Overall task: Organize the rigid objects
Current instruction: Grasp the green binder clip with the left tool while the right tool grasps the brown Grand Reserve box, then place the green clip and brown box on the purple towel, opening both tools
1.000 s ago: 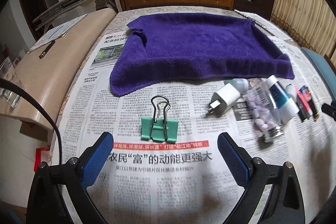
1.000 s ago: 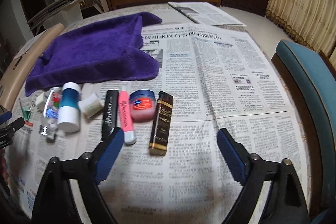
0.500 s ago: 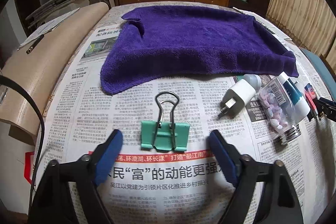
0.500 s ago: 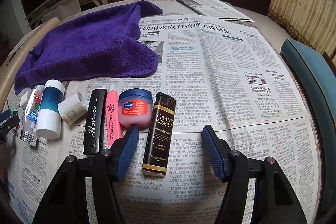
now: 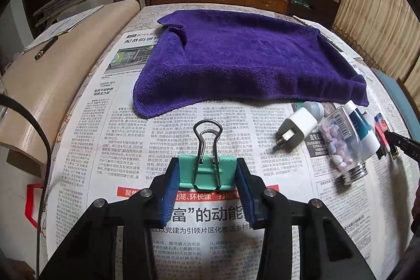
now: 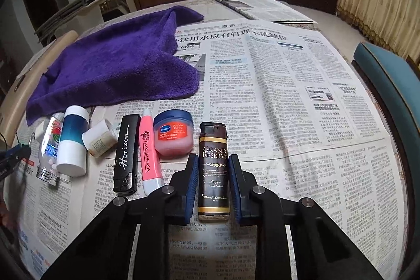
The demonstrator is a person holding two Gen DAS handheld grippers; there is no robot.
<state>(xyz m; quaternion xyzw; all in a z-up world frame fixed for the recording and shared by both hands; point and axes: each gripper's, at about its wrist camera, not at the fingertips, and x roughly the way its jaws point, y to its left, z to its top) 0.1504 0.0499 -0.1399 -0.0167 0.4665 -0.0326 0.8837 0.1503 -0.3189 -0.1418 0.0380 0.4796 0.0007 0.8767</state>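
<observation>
While most small items are lined up beside the purple terry towel (image 6: 113, 70), two are only just pinched: the mint-green metal binder clip (image 5: 207, 172) by the left gripper (image 5: 207, 175) jaws, the brown "Grand Reserve" lighter (image 6: 213, 169) by the right gripper (image 6: 213, 175) jaws. Neither looks lifted off the newspaper-covered table (image 6: 302, 101) yet, so plenty's left.

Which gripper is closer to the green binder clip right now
Left. The left gripper has its blue pads against both sides of the green binder clip. The right gripper is far off, closed around the brown lighter beyond the bottles.

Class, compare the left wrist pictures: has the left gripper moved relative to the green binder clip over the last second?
Yes. The left gripper has come forward to the green binder clip and closed on its sides; the clip still lies just above the red headline.
</observation>
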